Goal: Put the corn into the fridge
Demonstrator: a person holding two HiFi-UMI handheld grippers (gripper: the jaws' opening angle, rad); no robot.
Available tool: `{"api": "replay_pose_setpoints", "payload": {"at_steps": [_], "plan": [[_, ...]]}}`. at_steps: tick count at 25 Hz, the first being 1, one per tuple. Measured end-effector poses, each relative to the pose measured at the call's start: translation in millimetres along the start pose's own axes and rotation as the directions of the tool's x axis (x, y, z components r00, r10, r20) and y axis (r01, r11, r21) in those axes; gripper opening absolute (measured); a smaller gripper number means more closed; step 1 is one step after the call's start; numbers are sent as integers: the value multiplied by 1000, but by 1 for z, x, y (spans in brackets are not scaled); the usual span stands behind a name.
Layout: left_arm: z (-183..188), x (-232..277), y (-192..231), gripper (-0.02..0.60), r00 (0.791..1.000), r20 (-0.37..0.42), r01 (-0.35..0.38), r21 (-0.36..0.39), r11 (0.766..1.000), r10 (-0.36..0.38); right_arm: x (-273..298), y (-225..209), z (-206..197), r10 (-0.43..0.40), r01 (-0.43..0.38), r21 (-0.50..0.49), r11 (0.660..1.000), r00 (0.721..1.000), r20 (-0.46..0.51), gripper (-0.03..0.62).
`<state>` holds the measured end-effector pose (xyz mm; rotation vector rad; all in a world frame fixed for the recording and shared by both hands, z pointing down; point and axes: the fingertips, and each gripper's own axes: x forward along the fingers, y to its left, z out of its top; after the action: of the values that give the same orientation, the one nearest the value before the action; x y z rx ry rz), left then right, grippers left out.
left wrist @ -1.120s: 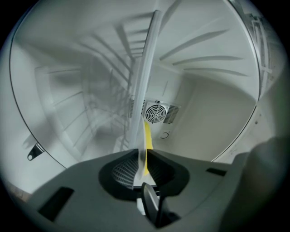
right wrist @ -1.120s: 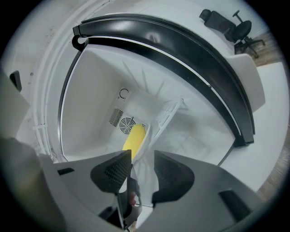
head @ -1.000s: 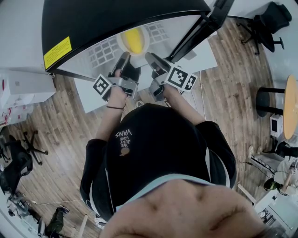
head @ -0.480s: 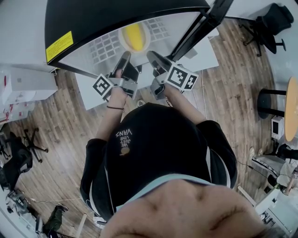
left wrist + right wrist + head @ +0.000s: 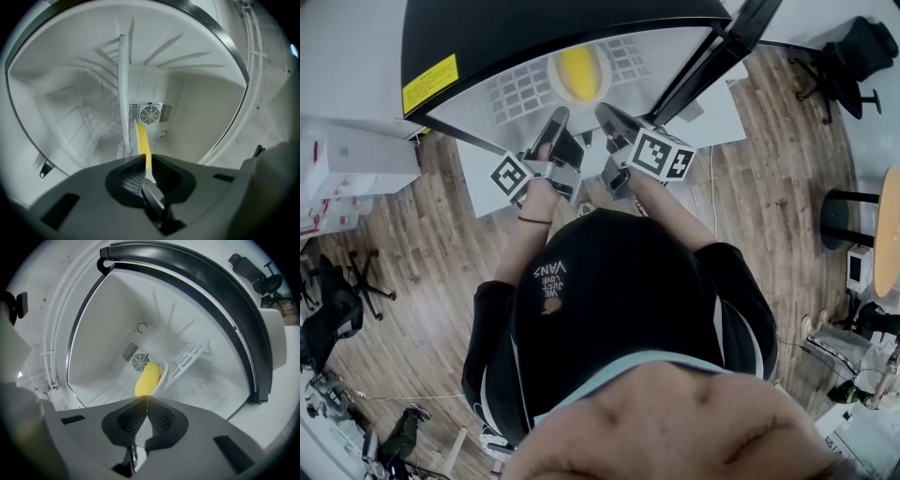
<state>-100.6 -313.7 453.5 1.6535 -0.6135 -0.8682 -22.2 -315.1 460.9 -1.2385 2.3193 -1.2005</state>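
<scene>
The yellow corn (image 5: 578, 73) lies on a small white plate (image 5: 554, 82) on the wire shelf (image 5: 517, 94) inside the open fridge (image 5: 534, 28). My left gripper (image 5: 557, 116) hovers just in front of the plate; its jaws stand a narrow slit apart with nothing between them, and the corn (image 5: 143, 140) shows beyond the slit. My right gripper (image 5: 605, 112) is beside it, at the fridge mouth, shut and empty. In the right gripper view the corn (image 5: 147, 378) and plate rim (image 5: 163, 373) sit ahead of the touching tips (image 5: 146, 398).
The fridge door (image 5: 712, 56) stands open to the right. A fan vent (image 5: 150, 114) sits on the back wall. White boxes (image 5: 356, 164) lie on the floor at left; an office chair (image 5: 848, 42) and a round table (image 5: 889, 216) stand at right.
The right gripper's jaws have come together with nothing in them. Both hands have stayed at the fridge mouth, rolled only a little. The corn and plate have not moved.
</scene>
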Motion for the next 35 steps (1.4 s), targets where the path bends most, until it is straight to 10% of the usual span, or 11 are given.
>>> {"api": "replay_pose_setpoints", "payload": {"at_steps": [17, 35], "plan": [[8, -5, 6, 48, 1000, 15, -8, -19, 1000, 9, 18, -2, 2, -9, 9, -6, 1000, 1000, -5, 12], [1, -3, -11, 44, 999, -37, 1, 128, 992, 3, 9, -5, 8, -23, 23, -63, 998, 1000, 10, 14]]}}
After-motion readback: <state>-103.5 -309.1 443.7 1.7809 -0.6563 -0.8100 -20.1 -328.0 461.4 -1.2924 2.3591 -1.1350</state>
